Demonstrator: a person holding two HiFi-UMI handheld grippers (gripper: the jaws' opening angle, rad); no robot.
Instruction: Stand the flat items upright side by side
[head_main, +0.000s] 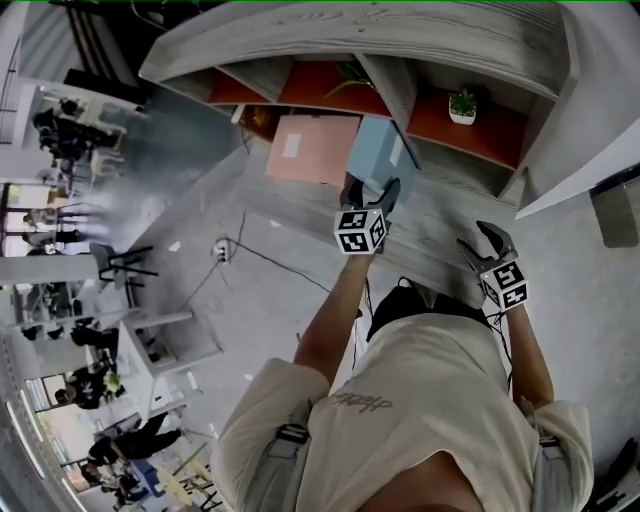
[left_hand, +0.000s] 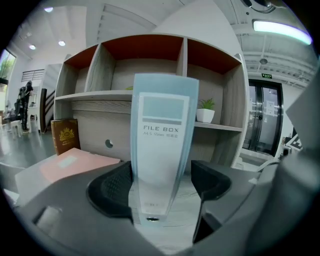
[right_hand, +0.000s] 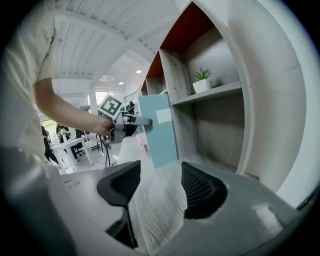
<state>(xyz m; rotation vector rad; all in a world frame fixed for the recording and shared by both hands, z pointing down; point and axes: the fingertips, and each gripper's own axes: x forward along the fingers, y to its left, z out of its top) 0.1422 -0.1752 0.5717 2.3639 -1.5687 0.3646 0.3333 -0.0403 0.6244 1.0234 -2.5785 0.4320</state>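
A pale blue file box (left_hand: 161, 145) stands upright on the wooden desk (head_main: 440, 235), its spine facing my left gripper (left_hand: 162, 187). The spine sits between the jaws: the left pad lies against it and a gap shows at the right pad, so the gripper is open. In the head view the box (head_main: 378, 158) stands just beyond the left gripper (head_main: 367, 195). A pink folder (head_main: 312, 148) lies flat to its left. My right gripper (head_main: 487, 240) hovers open over the desk's right part, with nothing between its jaws (right_hand: 160, 187); from there the box (right_hand: 157, 131) shows side-on.
A shelf unit (left_hand: 185, 75) with orange-backed compartments rises behind the desk. A small potted plant (head_main: 462, 105) stands in its right compartment. A brown book (left_hand: 65, 135) stands upright at the left, behind the pink folder (left_hand: 75, 162). People and tables are far off at the left.
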